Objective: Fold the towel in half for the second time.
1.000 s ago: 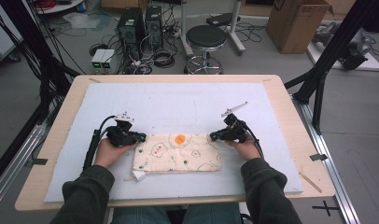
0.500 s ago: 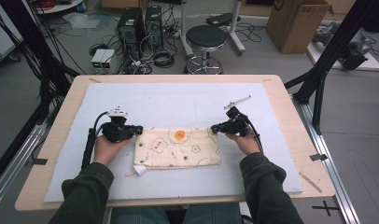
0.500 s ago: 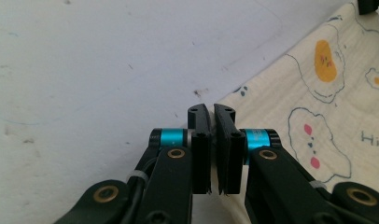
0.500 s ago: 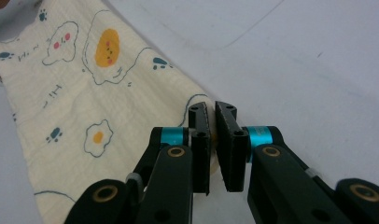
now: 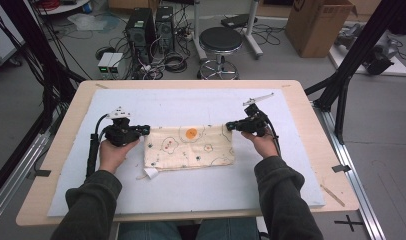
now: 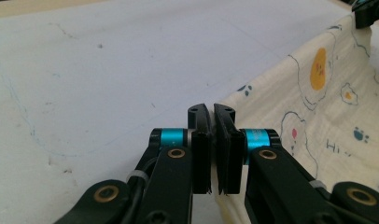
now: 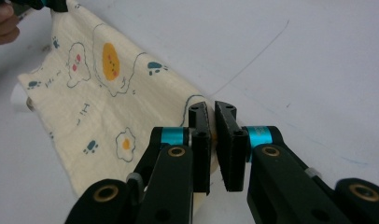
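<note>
As both far corners were pinched | left gripper (image 5: 143, 130) and right gripper (image 5: 230, 125) fingers clamped on cloth (image 5: 188, 148) | edge raised off worktop (image 5: 201, 105), likely for folding

Overhead camera faces forward-down; claw cameras closely share the cloth (image 5: 188, 147).

1. The cloth (image 5: 189, 147) is a cream, crinkled rectangle printed with fried eggs, small paw prints and outlined blobs — one large orange yolk sits near its far edge.
2. It lies spread on the middle of the bench, long side running left to right.
3. Its two far corners are lifted — the near edge rests flat, with a white tag at the near left corner.
</note>
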Demonstrator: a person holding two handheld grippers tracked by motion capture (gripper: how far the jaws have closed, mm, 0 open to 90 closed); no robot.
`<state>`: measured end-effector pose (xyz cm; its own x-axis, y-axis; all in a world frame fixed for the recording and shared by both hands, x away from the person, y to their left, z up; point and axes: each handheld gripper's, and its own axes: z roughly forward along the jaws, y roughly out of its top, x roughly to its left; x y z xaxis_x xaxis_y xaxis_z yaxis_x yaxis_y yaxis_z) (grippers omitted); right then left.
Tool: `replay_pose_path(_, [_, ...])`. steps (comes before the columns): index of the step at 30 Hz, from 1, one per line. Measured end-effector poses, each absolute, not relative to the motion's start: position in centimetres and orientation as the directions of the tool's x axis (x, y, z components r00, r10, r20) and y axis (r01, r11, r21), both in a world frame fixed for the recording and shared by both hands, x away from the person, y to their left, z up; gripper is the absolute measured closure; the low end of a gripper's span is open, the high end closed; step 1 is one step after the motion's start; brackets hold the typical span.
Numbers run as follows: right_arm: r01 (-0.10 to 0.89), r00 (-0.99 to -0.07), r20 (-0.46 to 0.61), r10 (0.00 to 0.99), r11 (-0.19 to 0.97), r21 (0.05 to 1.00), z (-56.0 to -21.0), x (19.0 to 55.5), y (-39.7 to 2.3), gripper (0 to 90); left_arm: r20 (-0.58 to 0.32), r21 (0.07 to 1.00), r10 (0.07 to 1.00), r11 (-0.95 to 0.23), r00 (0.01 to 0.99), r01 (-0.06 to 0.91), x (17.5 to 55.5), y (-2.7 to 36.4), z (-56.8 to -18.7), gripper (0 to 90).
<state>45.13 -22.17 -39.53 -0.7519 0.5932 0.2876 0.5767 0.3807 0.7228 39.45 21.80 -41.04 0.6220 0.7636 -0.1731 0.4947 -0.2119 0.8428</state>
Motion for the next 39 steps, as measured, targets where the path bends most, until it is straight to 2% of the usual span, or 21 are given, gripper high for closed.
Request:
replay_pose_path(7, [0.612, -0.733, 0.301, 0.610, 0.398, 0.683, -41.1, 45.2, -22.0, 84.8, -0.158, 0.826, 0.756, -0.251, 0.636, 0.505, 39.3, 21.5, -42.0, 85.2])
replay_pose_path(29, [0.550, -0.787, 0.292, 0.543, 0.403, 0.732, -39.8, 43.7, -22.4, 84.5, -0.123, 0.860, 0.718, -0.268, 0.685, 0.435, 37.7, 21.7, -41.3, 84.6])
replay_pose_path(39, [0.546, -0.793, 0.313, 0.522, 0.382, 0.745, -41.0, 42.7, -23.4, 84.2, -0.106, 0.867, 0.694, -0.287, 0.712, 0.409, 37.0, 21.3, -40.9, 84.5])
